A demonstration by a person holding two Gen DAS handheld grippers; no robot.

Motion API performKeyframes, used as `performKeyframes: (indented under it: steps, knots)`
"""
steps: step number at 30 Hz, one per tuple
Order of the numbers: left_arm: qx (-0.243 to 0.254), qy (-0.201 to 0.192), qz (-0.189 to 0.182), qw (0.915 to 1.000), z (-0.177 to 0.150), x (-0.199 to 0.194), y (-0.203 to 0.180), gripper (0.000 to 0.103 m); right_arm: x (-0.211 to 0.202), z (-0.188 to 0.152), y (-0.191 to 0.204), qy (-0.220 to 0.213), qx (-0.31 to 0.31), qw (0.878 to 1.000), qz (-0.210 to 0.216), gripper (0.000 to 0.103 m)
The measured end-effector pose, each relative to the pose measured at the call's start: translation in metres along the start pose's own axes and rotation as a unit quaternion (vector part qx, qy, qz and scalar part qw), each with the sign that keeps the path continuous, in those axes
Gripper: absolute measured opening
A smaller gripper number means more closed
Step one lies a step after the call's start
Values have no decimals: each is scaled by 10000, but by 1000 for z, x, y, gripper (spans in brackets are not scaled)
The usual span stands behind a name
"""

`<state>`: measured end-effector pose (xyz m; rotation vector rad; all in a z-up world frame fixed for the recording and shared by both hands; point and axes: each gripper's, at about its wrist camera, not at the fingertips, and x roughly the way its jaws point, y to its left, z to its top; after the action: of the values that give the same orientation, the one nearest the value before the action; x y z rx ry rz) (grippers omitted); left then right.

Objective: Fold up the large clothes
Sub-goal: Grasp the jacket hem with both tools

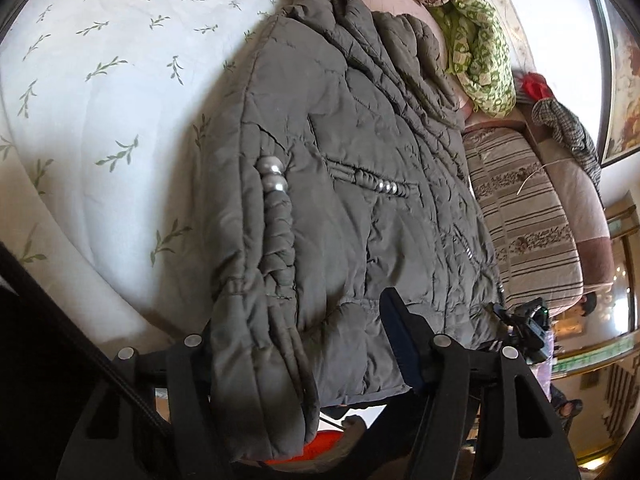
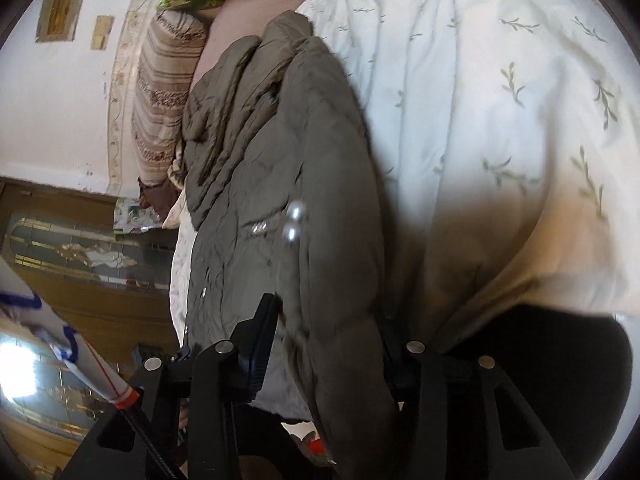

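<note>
The left gripper (image 1: 308,344), a black two-finger tool seen from its own wrist camera, is reaching forward low over the edge of a bed, its two fingers standing apart with a thick bundle of cloth filling the gap between them. That cloth is the hem end of a grey-olive quilted puffer jacket (image 1: 340,184), and the jaws are pressing against it on both sides, so the tool is clamping the jacket. The right-hand finger (image 1: 400,336) is showing a dark blue pad lying against the fabric; the other finger is mostly hidden behind the bunched hem.

The right gripper (image 2: 328,344) is holding a similar pose, pointing forward along the jacket (image 2: 304,184) from the same end. Its fingers are also apart with a padded fold of the garment wedged between them and draping down over the tool. One finger (image 2: 260,344) with a dark blue pad is sitting against the cloth, while the far finger is largely covered.

The jacket is lying stretched away from both tools on a white bedspread printed with small green leaf sprigs (image 1: 120,80), with two shiny silver snap buttons (image 1: 272,176) on its upper surface. Beyond it, a beige striped pillow (image 1: 524,216) and a crumpled green-and-white patterned cloth (image 1: 480,60) are lying near the jacket's far end.
</note>
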<state>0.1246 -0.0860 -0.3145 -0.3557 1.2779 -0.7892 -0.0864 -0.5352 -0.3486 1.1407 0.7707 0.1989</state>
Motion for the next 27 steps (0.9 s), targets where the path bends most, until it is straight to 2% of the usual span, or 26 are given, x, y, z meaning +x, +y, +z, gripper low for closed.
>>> performKeyframes:
  steps: [4, 10, 15, 16, 17, 18, 19, 21, 24, 27]
  knots:
    - [-30, -43, 20, 10000, -2, 0, 2, 63, 13, -14, 10, 250, -217, 9994, 31, 44]
    - [-181, -104, 189, 9996, -6, 8, 1, 63, 40, -25, 15, 399, -326, 9983, -274, 44]
    - [161, -129, 710, 9973, -16, 11, -17, 63, 42, -29, 13, 289, -233, 9988, -325, 43]
    - [300, -108, 930, 9952, -19, 13, -24, 62, 40, -29, 13, 274, -215, 9989, -321, 42]
    - [395, -120, 1101, 9931, -21, 14, -28, 59, 39, -31, 12, 251, -205, 9989, -330, 40]
    - [527, -139, 1415, 9884, -23, 15, -35, 47, 37, -32, 11, 241, -205, 9989, -336, 39]
    - [565, -132, 1572, 9859, -22, 14, -38, 38, 36, -34, 11, 218, -199, 9990, -346, 38]
    - [435, -194, 1544, 9869, -19, 7, -40, 27, 35, -37, 11, 201, -209, 9988, -390, 33]
    - [359, -371, 1387, 9890, -16, -10, -47, 20, 33, -39, 14, 145, -235, 9984, -504, 22]
    - [498, -635, 1438, 9863, -19, -29, -61, 19, 25, -39, 21, 37, -395, 9976, -572, 19]
